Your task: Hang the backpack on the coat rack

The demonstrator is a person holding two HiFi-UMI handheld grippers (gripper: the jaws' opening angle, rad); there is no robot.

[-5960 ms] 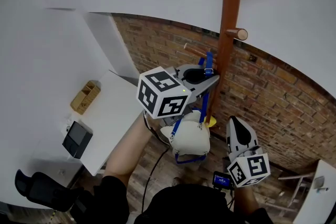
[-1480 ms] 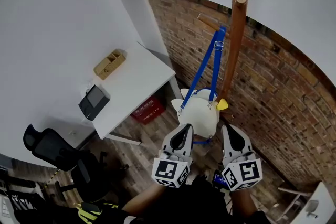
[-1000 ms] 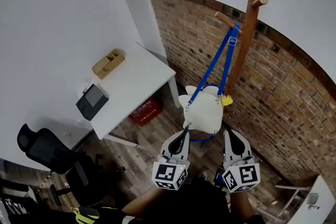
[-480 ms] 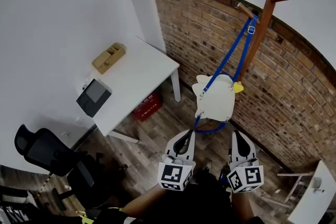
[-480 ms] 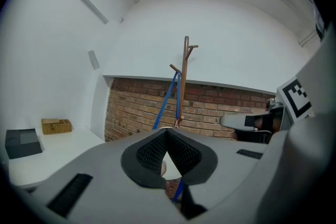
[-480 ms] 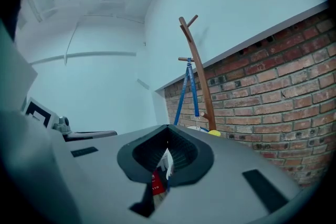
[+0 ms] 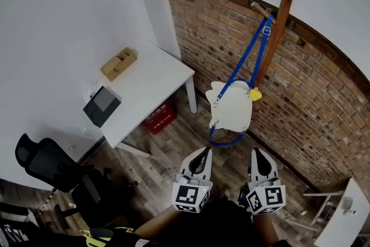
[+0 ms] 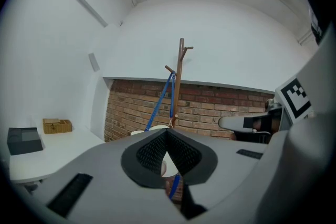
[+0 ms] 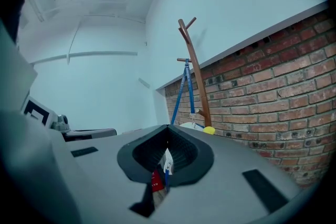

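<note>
One backpack, one coat rack, two grippers. Backpack: cream-white, rounded, yellow patch at side, two blue straps, blue loop beneath. Hangs by straps from rack's peg, body beside pole. Left gripper, right gripper: short of rack, clear of backpack, jaws pressed together, empty.

Cream backpack hangs by blue straps from wooden coat rack.

At upper right the backpack hangs on the coat rack before the wall, a desk bearing a box to its left, a chair at lower left, and the left gripper and right gripper below it at bottom centre.
</note>
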